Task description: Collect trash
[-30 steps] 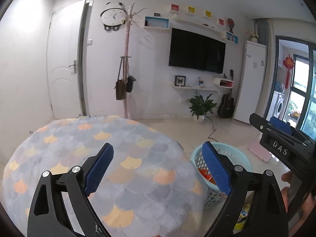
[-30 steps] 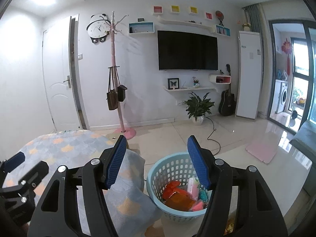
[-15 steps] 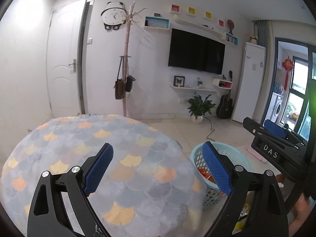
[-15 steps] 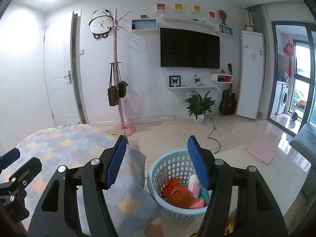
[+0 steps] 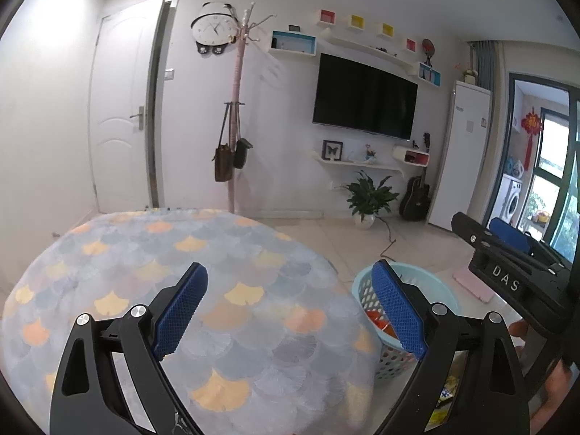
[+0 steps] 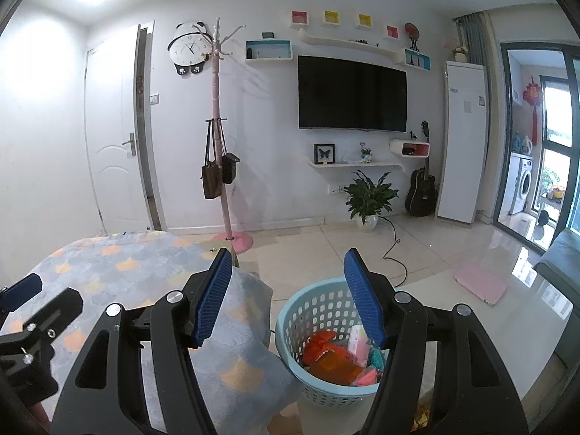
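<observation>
A light blue plastic basket [image 6: 308, 311] stands on the floor beside the table and holds several pieces of trash [image 6: 326, 357], orange, red and pink. It also shows in the left wrist view [image 5: 366, 286]. My right gripper [image 6: 288, 297] is open and empty, above the basket and the table's edge. My left gripper [image 5: 290, 311] is open and empty above the round table [image 5: 145, 253], which has a grey cloth with orange scales. The right gripper's body [image 5: 507, 279] shows at the right of the left wrist view.
A pink coat stand [image 6: 221, 166] with hanging bags stands behind the table. A potted plant [image 6: 368, 195], a guitar [image 6: 420, 188] and a black cable [image 6: 393, 253] are by the far wall. A pink mat [image 6: 478, 282] lies on the tiled floor. Yellow wrappers [image 5: 444, 398] lie under the basket side.
Both grippers have risen and tilted up a little; the room appears lower in both views. Both stay open and empty.
</observation>
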`<state>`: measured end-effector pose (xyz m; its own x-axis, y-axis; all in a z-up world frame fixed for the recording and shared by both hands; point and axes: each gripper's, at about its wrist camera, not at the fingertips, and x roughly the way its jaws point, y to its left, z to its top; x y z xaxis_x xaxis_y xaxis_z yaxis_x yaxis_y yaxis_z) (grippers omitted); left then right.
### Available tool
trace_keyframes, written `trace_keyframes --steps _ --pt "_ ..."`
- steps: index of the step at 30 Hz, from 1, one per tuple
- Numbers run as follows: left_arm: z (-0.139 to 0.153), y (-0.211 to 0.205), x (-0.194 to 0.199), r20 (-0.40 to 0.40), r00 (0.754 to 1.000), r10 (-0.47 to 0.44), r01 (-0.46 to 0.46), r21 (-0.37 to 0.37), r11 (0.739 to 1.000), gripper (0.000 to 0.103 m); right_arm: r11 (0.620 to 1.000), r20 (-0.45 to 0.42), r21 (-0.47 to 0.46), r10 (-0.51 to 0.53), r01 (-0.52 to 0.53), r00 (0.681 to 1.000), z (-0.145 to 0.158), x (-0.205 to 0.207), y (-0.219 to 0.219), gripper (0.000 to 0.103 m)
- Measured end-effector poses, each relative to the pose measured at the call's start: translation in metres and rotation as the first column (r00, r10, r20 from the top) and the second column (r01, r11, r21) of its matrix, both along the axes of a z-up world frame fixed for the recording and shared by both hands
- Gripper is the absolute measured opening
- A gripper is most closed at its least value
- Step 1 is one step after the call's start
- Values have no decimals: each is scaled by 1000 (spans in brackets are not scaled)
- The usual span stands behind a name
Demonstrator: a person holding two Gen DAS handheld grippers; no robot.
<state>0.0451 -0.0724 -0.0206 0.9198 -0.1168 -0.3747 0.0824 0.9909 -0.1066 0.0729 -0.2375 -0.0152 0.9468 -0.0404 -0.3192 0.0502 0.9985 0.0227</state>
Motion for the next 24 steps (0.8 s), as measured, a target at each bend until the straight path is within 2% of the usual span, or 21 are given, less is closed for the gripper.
trace_keyframes --steps 24 --pt "-6 2 0 -17 1000 -1 1 -7 1000 91 1000 -19 3 10 -10 1000 -3 5 0 61"
